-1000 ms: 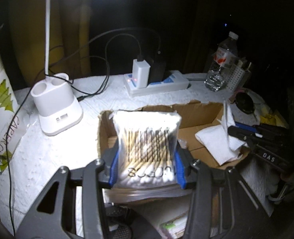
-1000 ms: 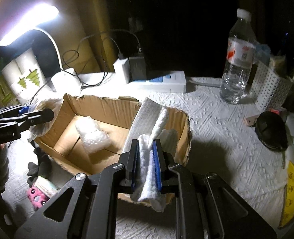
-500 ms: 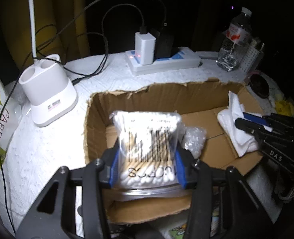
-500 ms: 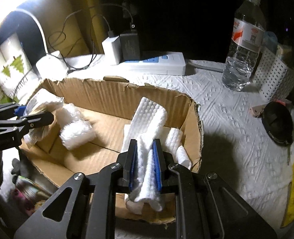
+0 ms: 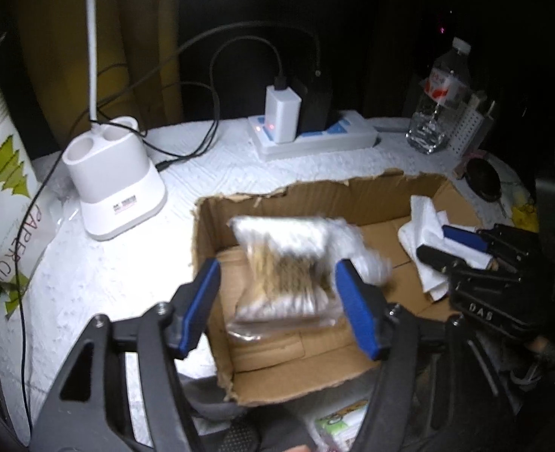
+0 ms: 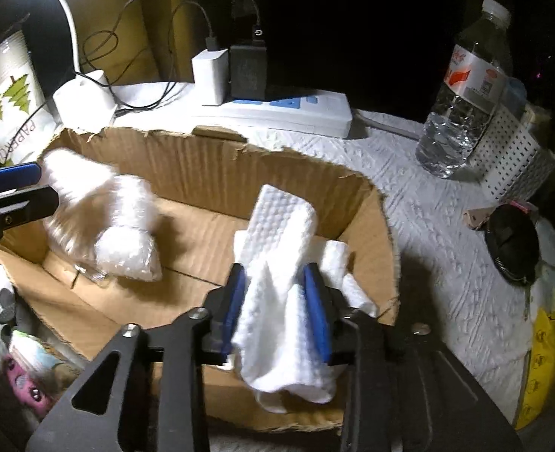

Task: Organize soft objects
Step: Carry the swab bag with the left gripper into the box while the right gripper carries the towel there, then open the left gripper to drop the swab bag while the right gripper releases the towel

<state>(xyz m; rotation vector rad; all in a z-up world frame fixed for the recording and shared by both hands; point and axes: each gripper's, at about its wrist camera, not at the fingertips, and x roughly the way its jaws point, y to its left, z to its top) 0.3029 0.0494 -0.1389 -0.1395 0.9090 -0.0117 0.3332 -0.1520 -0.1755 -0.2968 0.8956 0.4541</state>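
Both pairs of fingers have parted since a second ago, when each was clamped on its load. Left gripper: fingers opening, blue pads clear of the bag of cotton swabs, which is blurred and dropping into the left half of the cardboard box, beside a small white plastic-wrapped packet. Right gripper: fingers opening, the folded white cloth between the pads, draped over the box's near wall at its right end; cannot tell whether a pad touches it.

Handling, judged: swab bag light, slippery film, stiff sticks inside; best gripped across its middle. Cloth soft and limp, sags when lifted; best pinched at a thick fold. Box sits on a white-covered table.
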